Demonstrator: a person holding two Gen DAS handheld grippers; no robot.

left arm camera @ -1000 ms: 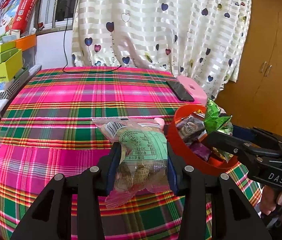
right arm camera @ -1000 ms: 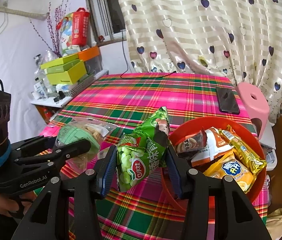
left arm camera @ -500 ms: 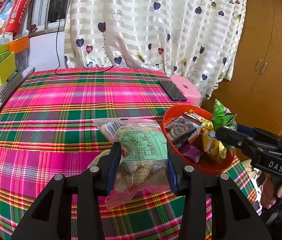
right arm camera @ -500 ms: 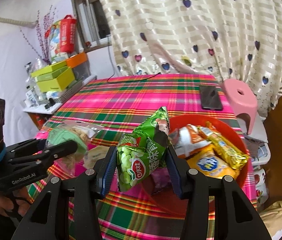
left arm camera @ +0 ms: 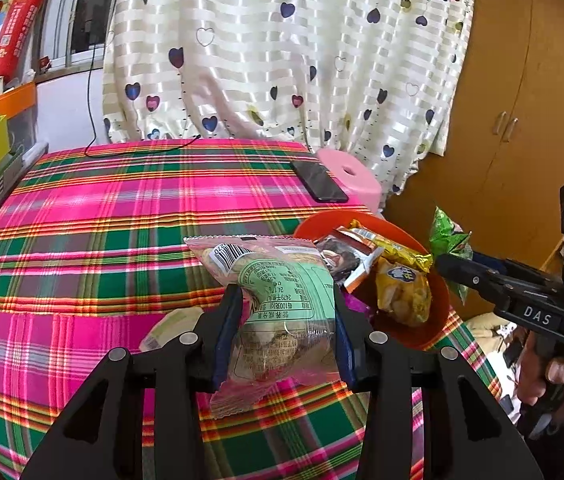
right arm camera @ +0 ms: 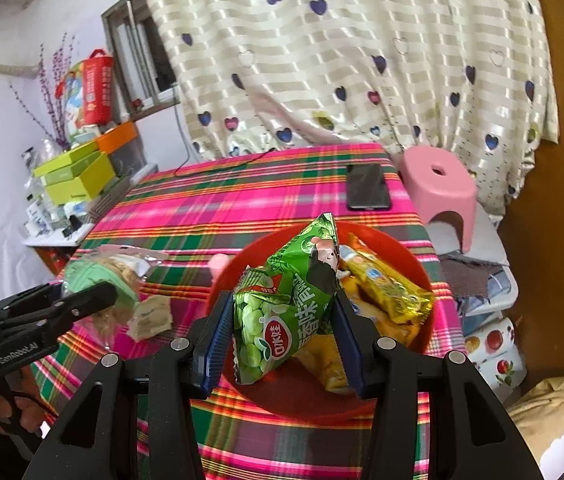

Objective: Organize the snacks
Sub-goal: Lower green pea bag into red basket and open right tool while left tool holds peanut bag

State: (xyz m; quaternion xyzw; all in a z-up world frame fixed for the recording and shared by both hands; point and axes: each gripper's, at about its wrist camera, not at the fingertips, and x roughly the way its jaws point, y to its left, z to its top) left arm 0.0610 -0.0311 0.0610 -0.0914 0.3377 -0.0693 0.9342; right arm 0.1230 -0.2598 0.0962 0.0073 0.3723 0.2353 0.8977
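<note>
My left gripper (left arm camera: 283, 336) is shut on a clear snack pack with a green label (left arm camera: 282, 308), held above the plaid table just left of the red bowl (left arm camera: 437, 312). My right gripper (right arm camera: 282, 334) is shut on a green pea snack bag (right arm camera: 285, 304), held over the red bowl (right arm camera: 409, 248). The bowl holds several packets, among them a yellow bar (right arm camera: 385, 288). In the left wrist view the right gripper (left arm camera: 461, 268) sits past the bowl's right rim. In the right wrist view the left gripper (right arm camera: 94, 300) is at the left with its pack (right arm camera: 98, 276).
A small pale packet (right arm camera: 150, 316) lies on the plaid cloth (left arm camera: 102, 220) left of the bowl. A black phone (right arm camera: 367, 192) lies at the far right edge. A pink stool (right arm camera: 437, 188) stands beyond it. Green and orange boxes (right arm camera: 78, 172) are stacked at far left.
Both grippers have shifted right. The green pea bag has moved from the bowl's left rim to over the bowl. The left gripper's pack has come closer to the bowl.
</note>
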